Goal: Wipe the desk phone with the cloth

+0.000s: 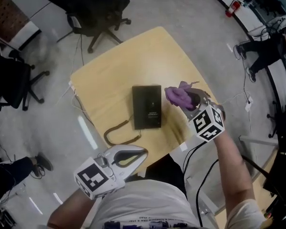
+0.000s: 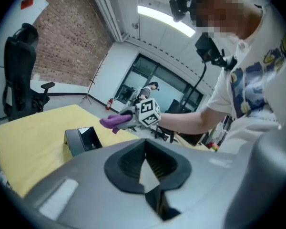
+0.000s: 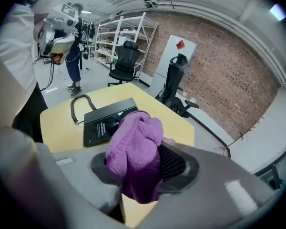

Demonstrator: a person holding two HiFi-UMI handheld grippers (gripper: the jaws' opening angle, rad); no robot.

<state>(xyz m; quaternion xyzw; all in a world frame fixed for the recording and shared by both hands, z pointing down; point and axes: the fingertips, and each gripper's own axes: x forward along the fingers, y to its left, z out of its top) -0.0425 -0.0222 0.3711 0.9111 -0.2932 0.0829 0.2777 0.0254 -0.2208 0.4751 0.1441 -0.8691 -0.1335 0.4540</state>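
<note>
Obs: right tongs clamped on bunched purple cloth, aloft just right of desk phone lying mid surface; left tongs closed, empty, off near edge; risk: unbraced phone may slide under wiping pressure.

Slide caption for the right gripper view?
Gripped by the right tongs, purple cloth; black desk phone ahead on yellow table.

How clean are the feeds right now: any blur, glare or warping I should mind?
Head view: soft, phone a dark slab, light streak on the floor. Left gripper view: fisheye-bent, ceiling lamp glaring. Right gripper view: cloth fairly sharp, edges warped and dim.
</note>
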